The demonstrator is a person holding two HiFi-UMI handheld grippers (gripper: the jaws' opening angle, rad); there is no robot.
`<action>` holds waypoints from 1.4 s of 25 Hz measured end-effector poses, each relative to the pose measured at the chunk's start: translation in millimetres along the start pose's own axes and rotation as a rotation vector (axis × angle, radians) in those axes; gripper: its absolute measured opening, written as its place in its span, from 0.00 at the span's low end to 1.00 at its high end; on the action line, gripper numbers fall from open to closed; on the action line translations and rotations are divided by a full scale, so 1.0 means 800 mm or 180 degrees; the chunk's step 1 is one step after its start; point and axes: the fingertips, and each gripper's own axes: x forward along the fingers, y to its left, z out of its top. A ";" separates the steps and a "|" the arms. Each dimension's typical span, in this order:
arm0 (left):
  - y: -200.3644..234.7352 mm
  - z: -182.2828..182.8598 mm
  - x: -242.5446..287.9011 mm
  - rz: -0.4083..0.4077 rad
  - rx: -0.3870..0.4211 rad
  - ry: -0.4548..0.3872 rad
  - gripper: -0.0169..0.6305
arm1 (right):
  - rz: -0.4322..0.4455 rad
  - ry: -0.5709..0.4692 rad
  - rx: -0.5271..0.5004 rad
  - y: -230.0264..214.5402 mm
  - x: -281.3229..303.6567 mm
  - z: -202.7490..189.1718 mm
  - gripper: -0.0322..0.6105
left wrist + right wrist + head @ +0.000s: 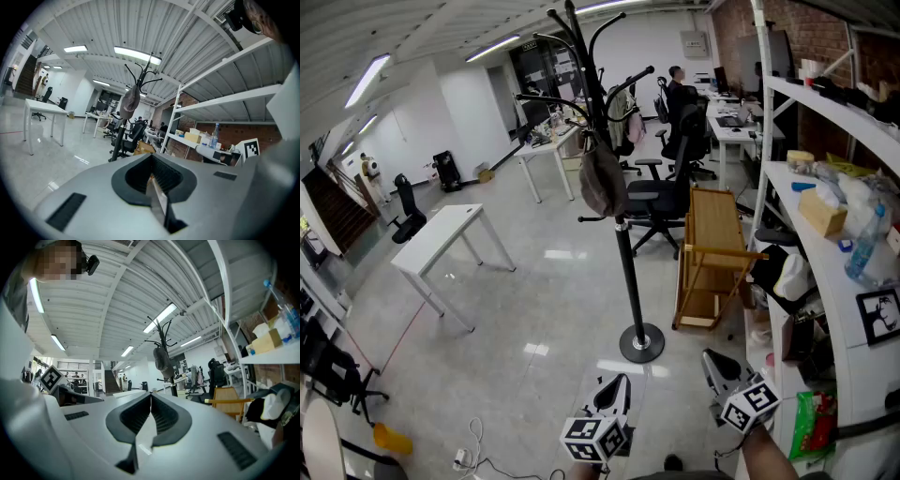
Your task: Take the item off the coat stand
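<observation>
A black coat stand rises from a round base on the glossy floor ahead of me. A grey-brown bag hangs from one of its upper hooks. Both grippers are low near the bottom edge of the head view, well short of the stand. My left gripper is shut with nothing in it, and my right gripper is shut and empty too. The left gripper view shows the stand and the bag far off beyond the closed left gripper. In the right gripper view the bag hangs above the closed right gripper.
A wooden rack and a black office chair stand just behind the coat stand. White shelving loaded with boxes and bottles runs along the right. A white table stands at the left. A person sits at the far desks.
</observation>
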 end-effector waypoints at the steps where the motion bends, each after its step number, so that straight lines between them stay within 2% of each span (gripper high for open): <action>1: -0.005 0.003 0.006 -0.0013 -0.0011 -0.0038 0.04 | -0.0003 0.0002 0.0009 -0.006 0.000 0.001 0.06; 5: -0.022 0.008 0.027 -0.0078 -0.0070 -0.0163 0.04 | 0.0033 -0.0019 0.0105 -0.027 0.001 0.005 0.06; 10: -0.034 0.008 0.055 -0.0059 -0.0091 -0.0175 0.04 | 0.0072 -0.0061 0.0134 -0.050 0.005 0.008 0.06; 16: -0.051 0.015 0.082 -0.0132 -0.0101 -0.0228 0.04 | -0.0020 -0.0046 0.0258 -0.084 -0.002 -0.003 0.06; 19: -0.045 0.008 0.093 -0.0133 -0.0008 -0.0165 0.04 | -0.0064 -0.0049 0.0318 -0.096 -0.001 -0.008 0.06; 26: -0.026 0.019 0.135 -0.0114 -0.0032 -0.0139 0.04 | -0.0102 0.0036 0.0310 -0.122 0.031 -0.019 0.06; 30: -0.007 0.036 0.167 -0.0116 -0.0048 -0.0183 0.04 | -0.0093 0.0030 0.0235 -0.138 0.068 -0.006 0.06; 35: 0.028 0.079 0.204 -0.0084 -0.0022 -0.0314 0.04 | -0.0027 -0.0017 0.0144 -0.154 0.132 0.014 0.06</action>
